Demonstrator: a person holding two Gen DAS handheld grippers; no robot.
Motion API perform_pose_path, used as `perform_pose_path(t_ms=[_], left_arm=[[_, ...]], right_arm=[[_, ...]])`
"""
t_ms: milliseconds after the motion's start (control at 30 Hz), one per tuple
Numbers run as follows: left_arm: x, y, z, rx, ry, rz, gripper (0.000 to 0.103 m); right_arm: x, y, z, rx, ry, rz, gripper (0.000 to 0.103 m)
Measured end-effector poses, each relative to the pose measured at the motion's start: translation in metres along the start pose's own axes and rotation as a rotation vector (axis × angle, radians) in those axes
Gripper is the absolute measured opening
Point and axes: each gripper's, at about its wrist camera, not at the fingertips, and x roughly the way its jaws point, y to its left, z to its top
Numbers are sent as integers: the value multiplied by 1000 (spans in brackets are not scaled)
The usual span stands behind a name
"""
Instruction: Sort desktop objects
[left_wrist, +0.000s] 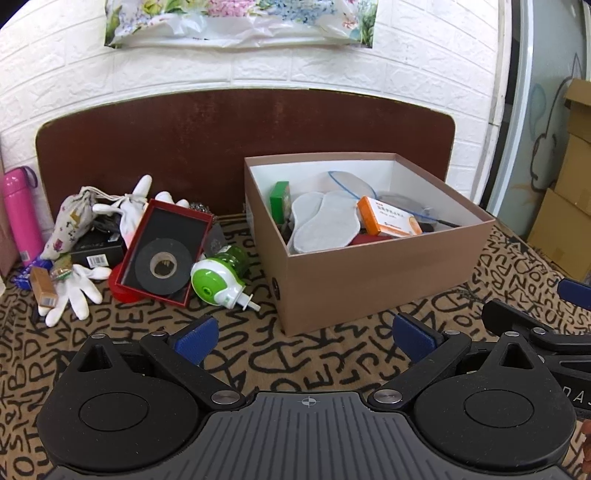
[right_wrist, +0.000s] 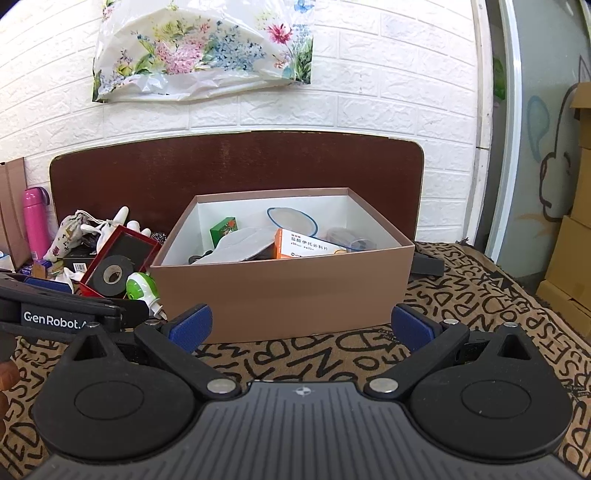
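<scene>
Patterned cloth (left_wrist: 332, 354) held clutter at frame left; both grippers (left_wrist: 306, 338) (right_wrist: 301, 326) spread, empty; next probably the green plug-in device (left_wrist: 218, 277) into the box (left_wrist: 369, 280).

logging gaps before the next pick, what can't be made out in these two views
- Left wrist view: brown cardboard box bottom, buried under grey insoles and orange medicine carton.
- Right wrist view: pile behind red tray with black tape roll, partly blocked by left gripper.
- Both views: carton print too small.

Pink bottle (left_wrist: 20, 214) cut by left edge; box (right_wrist: 280, 295) contents half hidden behind its wall.
</scene>
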Motion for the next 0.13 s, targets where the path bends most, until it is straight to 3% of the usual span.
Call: perform_pose_path(t_ms=[133], left_arm=[[-4,2,-3,-24,12,-23,103]], right_arm=[[-6,-1,0,13,-4,-8,103]])
